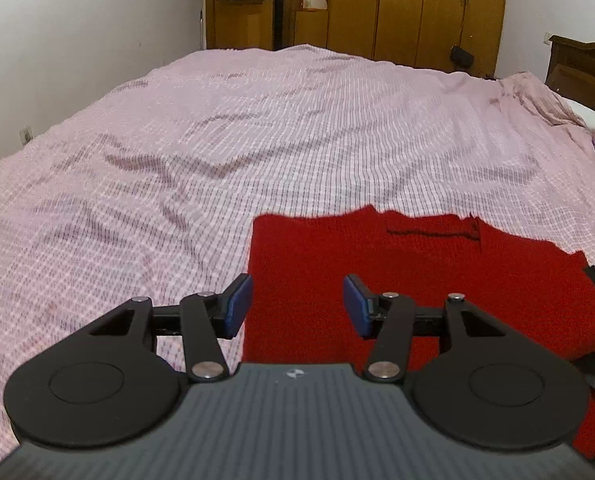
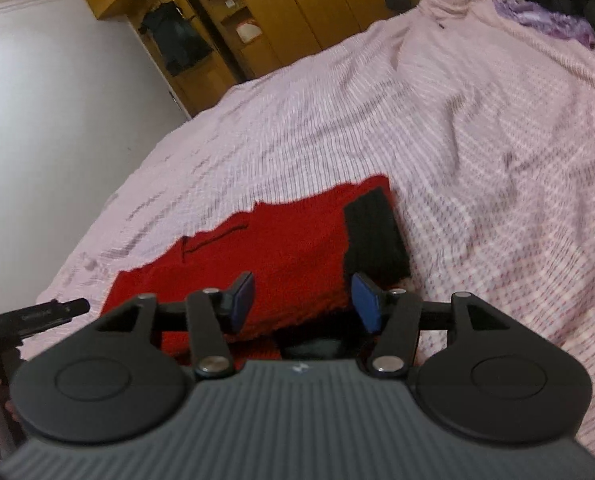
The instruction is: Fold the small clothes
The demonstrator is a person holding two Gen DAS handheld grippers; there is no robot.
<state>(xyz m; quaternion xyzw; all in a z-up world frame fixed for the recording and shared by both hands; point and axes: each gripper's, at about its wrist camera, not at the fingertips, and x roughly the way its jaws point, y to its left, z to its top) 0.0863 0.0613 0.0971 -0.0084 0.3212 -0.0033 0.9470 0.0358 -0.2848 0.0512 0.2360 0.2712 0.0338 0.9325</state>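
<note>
A red knitted garment lies flat on the pink checked bedspread, with a black trim band at its right side. My left gripper is open and empty, hovering over the garment's near left edge. My right gripper is open and empty, over the garment's near right part beside the black band. The garment also shows in the right wrist view. The garment's near edge is hidden under both gripper bodies.
A wooden wardrobe stands beyond the bed's far end. A white wall runs along the left side. Purple and black clothes lie on the bed at the far right. The left gripper's handle shows at the left.
</note>
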